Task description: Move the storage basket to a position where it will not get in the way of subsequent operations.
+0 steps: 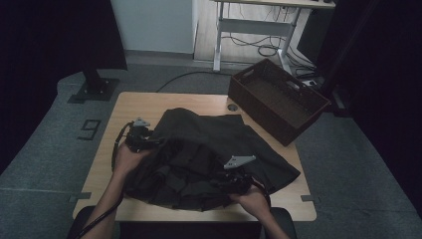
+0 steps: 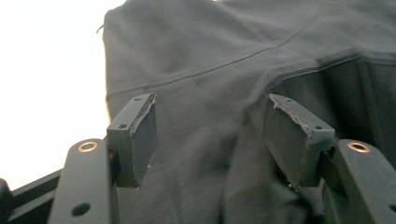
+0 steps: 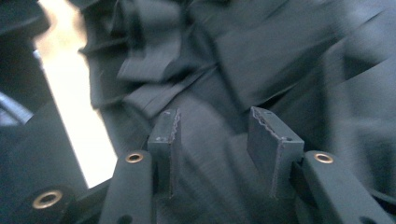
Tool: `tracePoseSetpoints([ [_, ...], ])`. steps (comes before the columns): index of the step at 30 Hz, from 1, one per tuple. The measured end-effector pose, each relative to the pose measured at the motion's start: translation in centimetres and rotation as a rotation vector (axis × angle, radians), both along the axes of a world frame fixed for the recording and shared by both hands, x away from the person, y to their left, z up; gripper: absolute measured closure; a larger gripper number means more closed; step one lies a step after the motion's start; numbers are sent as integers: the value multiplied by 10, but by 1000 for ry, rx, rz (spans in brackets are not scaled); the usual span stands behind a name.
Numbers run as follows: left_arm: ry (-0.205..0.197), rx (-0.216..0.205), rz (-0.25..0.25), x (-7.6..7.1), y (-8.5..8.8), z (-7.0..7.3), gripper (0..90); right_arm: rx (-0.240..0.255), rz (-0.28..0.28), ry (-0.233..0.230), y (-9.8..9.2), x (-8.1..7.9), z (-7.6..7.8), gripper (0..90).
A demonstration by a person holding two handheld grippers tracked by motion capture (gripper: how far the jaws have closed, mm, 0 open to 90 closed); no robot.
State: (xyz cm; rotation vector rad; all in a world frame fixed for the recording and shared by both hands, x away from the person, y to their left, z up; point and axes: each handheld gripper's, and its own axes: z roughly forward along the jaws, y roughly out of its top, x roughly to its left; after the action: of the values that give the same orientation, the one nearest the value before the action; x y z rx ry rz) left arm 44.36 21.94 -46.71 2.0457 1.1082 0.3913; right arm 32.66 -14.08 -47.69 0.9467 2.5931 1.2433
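so, work in hand looks like folding or tidying the dark garment (image 1: pixel 209 159) that sits on the tabletop (image 1: pixel 134 104). nearest the person, the right claw (image 1: pixel 238 180) is at the garment's near edge, over bunched folds; in the right gripper view its jaws stand apart, moderately wide, with fabric behind them but nothing pinched. view is blurred, so whether a pad brushes the cloth i can't tell. left claw (image 1: pixel 144 142) is at the garment's left edge, near the middle of the tabletop's left side; in the left gripper view jaws stand wide, cloth (image 2: pixel 205 93) lying beyond and between them, not clamped. judgement: early to mid stage. garment is still a rumpled heap in its near half, flatter toward the far right, no neat fold to see. left to do: regrip, spread or fold it, probably move it after. farther back, brown basket (image 1: pixel 278 102) sits at the tabletop's far right corner, nothing visible inside, so any putting-away is not yet done.
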Motion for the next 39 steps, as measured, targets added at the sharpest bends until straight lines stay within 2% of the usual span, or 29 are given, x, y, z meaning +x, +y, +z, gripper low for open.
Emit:
tracePoseSetpoints([
  [3,22,-7,-48,2,-9,4,335,-6,-31,-41,-4,11,13,526],
  [5,33,13,-72,4,-18,3,327,-17,-61,-60,-7,20,18,517],
  [10,77,66,-88,12,-33,-11,340,-62,-120,-43,-10,44,14,492],
  [13,102,115,-77,14,-36,-19,489,-101,-136,-35,-10,50,8,507],
  [15,105,128,-90,11,-37,-22,605,-99,-140,-15,-12,53,4,550],
  [16,109,141,-98,9,-36,-21,689,-97,-132,1,-13,54,3,633],
  [17,115,135,-104,7,-35,-19,795,-99,-125,10,-14,54,2,747],
  [19,105,105,-110,0,-32,-14,881,-96,-110,21,-15,51,1,855],
  [22,75,54,-131,-22,-26,-2,884,-80,-91,11,-16,42,4,875],
  [26,32,23,-167,-62,-14,12,881,-54,-63,-1,-20,23,7,873],
  [28,28,4,-187,-83,-6,15,869,-40,-56,4,-22,13,5,872],
  [32,52,-12,-233,-121,8,12,820,-29,-42,32,-28,-7,-7,846],
  [35,69,-37,-295,-141,15,12,694,-29,-38,50,-35,-19,-13,756],
  [37,54,-54,-314,-147,19,19,588,-2,-40,52,-43,-26,-6,688],
  [39,30,-63,-308,-147,21,28,487,40,-48,39,-52,-29,7,624],
])
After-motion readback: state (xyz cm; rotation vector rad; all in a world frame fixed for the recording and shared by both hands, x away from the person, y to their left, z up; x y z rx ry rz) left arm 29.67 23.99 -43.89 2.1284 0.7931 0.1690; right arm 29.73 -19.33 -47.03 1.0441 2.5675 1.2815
